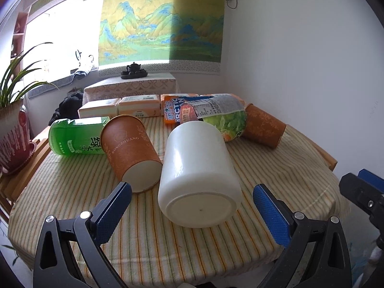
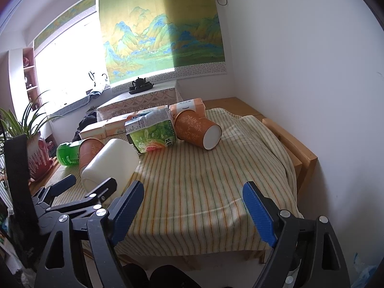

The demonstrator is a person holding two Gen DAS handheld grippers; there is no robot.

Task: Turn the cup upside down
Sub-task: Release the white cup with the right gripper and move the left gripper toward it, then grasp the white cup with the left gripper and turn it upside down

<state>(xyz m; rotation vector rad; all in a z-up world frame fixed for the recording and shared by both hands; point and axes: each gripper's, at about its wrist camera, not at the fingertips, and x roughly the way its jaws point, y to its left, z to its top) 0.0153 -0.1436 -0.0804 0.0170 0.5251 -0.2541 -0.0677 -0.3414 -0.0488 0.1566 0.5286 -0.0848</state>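
A white plastic cup (image 1: 198, 175) lies on its side on the striped cloth, base toward me; it also shows in the right wrist view (image 2: 109, 165). My left gripper (image 1: 192, 206) is open, its blue pads either side of the cup's base, not touching it. An orange paper cup (image 1: 130, 150) lies on its side just left of the white cup. A second orange paper cup (image 2: 198, 129) lies on its side at the back. My right gripper (image 2: 193, 202) is open and empty over the cloth near the table's front edge.
A green tea bottle (image 1: 74, 135) lies at the left. A salad-print packet (image 2: 152, 132) and an orange drink carton (image 1: 172, 109) lie behind the cups, with tissue packs (image 1: 120, 106) at the back. A potted plant (image 1: 12, 129) stands at the left; a wall is on the right.
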